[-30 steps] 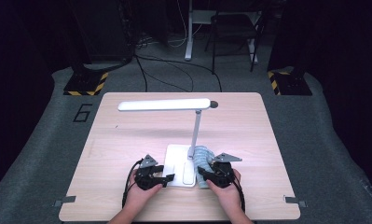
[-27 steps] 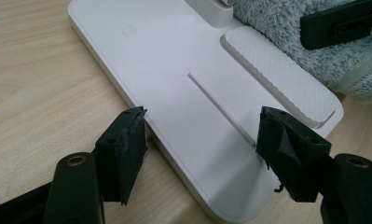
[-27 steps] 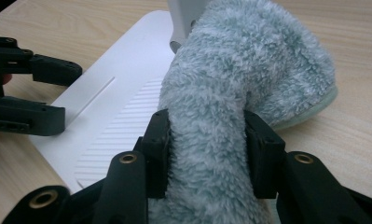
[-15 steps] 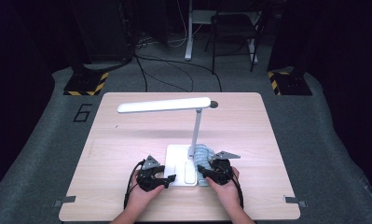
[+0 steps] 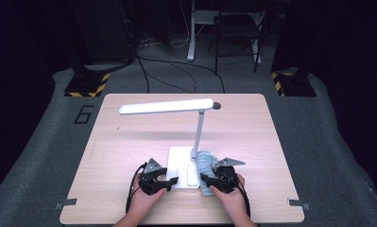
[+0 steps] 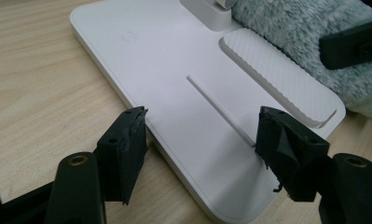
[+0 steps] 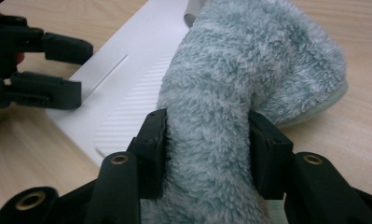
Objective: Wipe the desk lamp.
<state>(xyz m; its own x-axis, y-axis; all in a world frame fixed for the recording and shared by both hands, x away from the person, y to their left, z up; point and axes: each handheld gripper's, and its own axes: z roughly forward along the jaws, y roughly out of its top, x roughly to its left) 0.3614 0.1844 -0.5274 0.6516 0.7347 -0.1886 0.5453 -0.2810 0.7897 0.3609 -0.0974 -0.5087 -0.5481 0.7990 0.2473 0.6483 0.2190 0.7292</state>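
Observation:
A white desk lamp stands mid-table with its flat base (image 5: 180,163) near the front edge and its long head (image 5: 165,106) lit above. A fluffy grey-blue cloth (image 5: 206,163) lies over the base's right side. My right gripper (image 5: 207,179) is shut on the cloth (image 7: 249,51), its jaws (image 7: 207,135) squeezing a fold of the pile. My left gripper (image 5: 171,180) is open; in the left gripper view (image 6: 202,123) its jaws straddle the near corner of the base (image 6: 174,60) without pinching it. The cloth (image 6: 305,28) lies at the top right there.
The lamp's thin pole (image 5: 199,135) rises from the back of the base, and the head overhangs the table's middle. The wooden table (image 5: 252,127) is bare around the lamp. Beyond it are dark floor, cables and a chair (image 5: 235,33).

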